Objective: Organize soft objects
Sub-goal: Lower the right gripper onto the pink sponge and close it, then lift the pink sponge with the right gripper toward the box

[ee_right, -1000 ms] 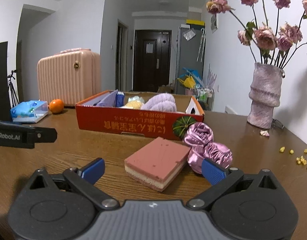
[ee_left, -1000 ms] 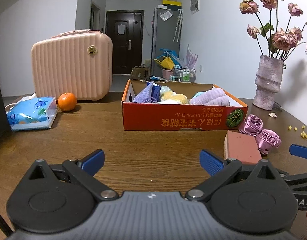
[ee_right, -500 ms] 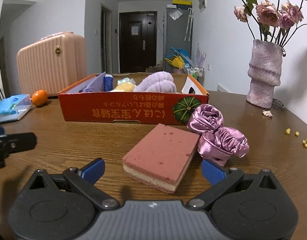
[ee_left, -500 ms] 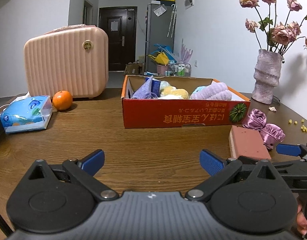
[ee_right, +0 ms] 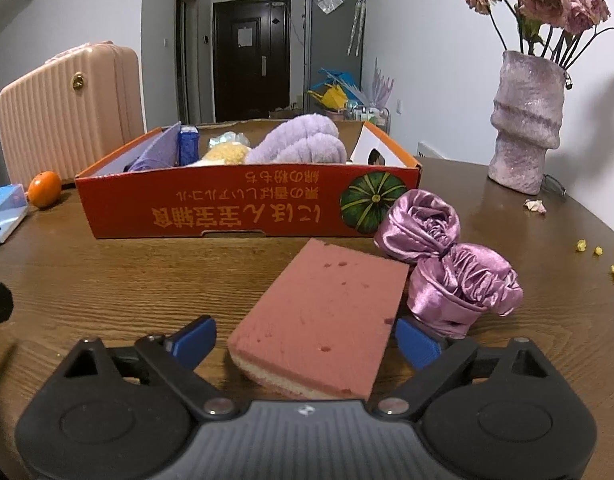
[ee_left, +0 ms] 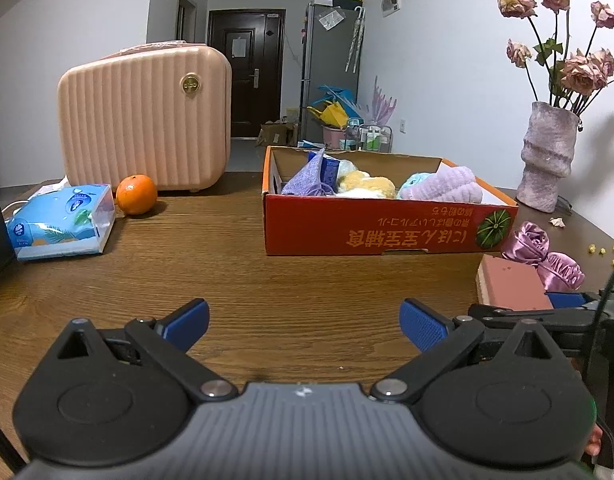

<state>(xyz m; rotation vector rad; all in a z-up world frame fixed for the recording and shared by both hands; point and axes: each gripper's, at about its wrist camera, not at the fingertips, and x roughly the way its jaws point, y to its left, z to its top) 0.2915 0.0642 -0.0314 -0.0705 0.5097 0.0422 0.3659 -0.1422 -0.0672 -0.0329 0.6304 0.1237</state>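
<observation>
- Wooden table (ee_right: pixel 107 276) under everything.
- Right gripper (ee_right: pixel 305 340) closing around pink sponge (ee_right: pixel 319 316), pads not pressing yet.
- Left gripper (ee_left: pixel 305 322) open, empty, left of sponge.
- Purple satin cloth (ee_right: pixel 447 264) touching sponge's right.
- Red box (ee_right: pixel 247 210) behind sponge, soft things inside.

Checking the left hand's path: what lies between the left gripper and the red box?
Only bare wooden table lies between the left gripper and the red box, shown in the left wrist view.

light: dim, even | shadows: soft | focus: sharp | edges: fisheye-bent, dark corners
</observation>
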